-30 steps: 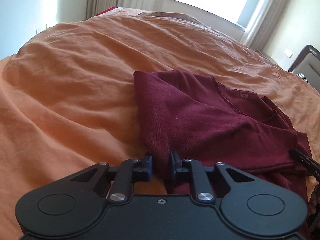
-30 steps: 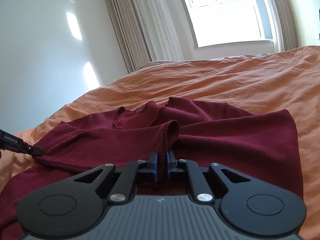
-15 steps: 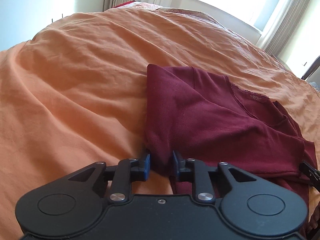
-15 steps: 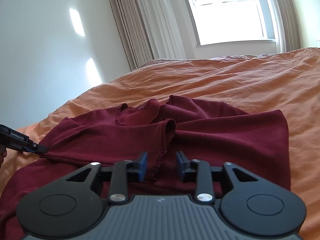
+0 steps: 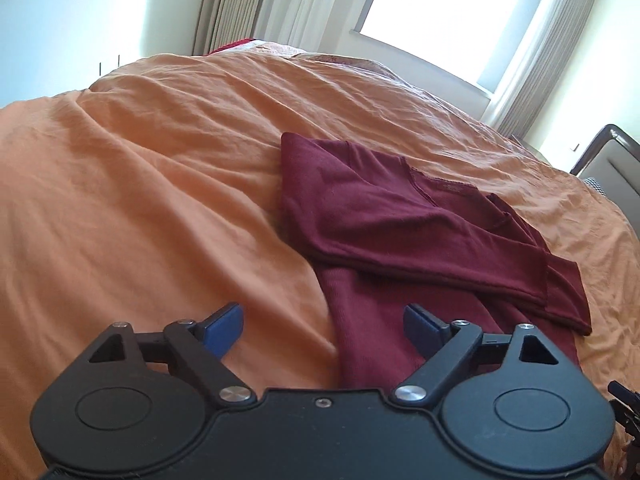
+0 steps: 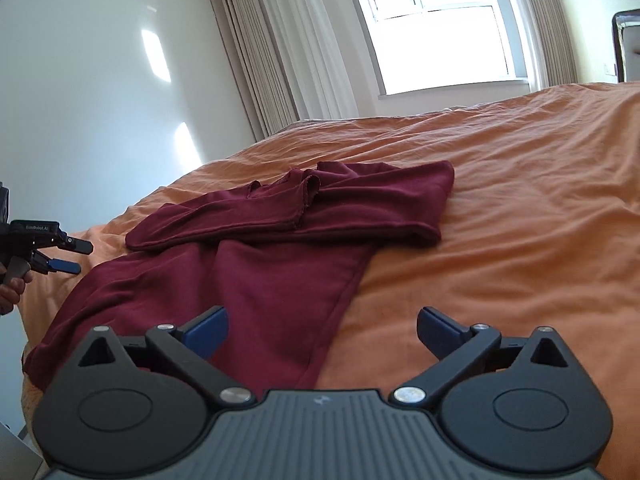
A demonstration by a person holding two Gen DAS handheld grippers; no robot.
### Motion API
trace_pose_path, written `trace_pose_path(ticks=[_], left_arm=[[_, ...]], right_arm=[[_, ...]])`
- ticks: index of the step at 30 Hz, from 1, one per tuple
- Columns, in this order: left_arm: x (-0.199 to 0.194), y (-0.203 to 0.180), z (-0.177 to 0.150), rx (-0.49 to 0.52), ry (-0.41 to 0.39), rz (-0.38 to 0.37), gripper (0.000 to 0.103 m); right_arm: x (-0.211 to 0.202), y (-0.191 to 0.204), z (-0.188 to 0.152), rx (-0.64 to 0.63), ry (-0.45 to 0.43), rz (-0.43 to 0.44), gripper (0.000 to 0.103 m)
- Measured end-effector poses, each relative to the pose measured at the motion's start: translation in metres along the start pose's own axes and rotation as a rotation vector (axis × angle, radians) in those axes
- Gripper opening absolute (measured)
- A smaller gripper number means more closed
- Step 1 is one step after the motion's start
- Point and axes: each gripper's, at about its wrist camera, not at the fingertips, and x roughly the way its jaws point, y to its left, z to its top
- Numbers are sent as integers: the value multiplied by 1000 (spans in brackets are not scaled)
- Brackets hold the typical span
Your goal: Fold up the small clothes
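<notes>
A maroon long-sleeved top lies on the orange bed cover. Its upper part and sleeves are folded across the body in a band. My left gripper hovers over the near left edge of the cloth with its jaws opening, the blue pads clear of the fabric. My right gripper is over the garment's near right edge, jaws also opening wide and holding nothing. The left gripper shows in the right wrist view too, off the garment's left side.
The bed cover is wrinkled and spreads wide around the garment. A bright window with curtains lies beyond the bed. A dark chair frame stands at the bed's right. A person's hand holds the left gripper.
Both grippers let go of the maroon cloth, opened wide and drew back toward the near edge. The folded upper band now lies flat across the garment.
</notes>
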Motion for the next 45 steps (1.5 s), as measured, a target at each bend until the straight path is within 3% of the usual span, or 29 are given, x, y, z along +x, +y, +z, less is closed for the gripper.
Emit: trace_pose_path(ticks=[9,13,17,21,25,26,30,32,34,35,37,45], left_arm=[[-44,-1,-82,77,-16,-57,94],[-51,1,-110,90,-5,-71,94],[-54,4,-125,96,-6,-79,94],[-55,9,-132,44,31,-106,91],[-57,11,-139,11,50,-109,73],[-55,12,-139,-7,59,-118,70],[-54,10,-139,-31,96,-125,58],[-54,8,-140,-31,118,-133,43],[-57,4,-141,-17,128,-108,30],[-58,2,-142,-12,127,-101,17],[-62,2,-142,-25,126,-95,7],[-98,-10,-144,-71,82,-140,4]], right_arm=[[-55,19,-47,77,30,87,99],[-66,35,-66,85,57,81,99],[-68,46,-78,116,65,74,99],[-66,50,-81,208,62,27,91],[-61,60,-81,175,78,-101,63],[-60,63,-81,158,80,-125,62],[-62,75,-84,113,80,-132,40],[-64,77,-84,89,80,-124,29],[-66,74,-82,89,77,-102,12],[-69,72,-81,98,72,-86,11],[-75,68,-76,108,57,-64,7],[-121,42,-39,102,-41,15,5]])
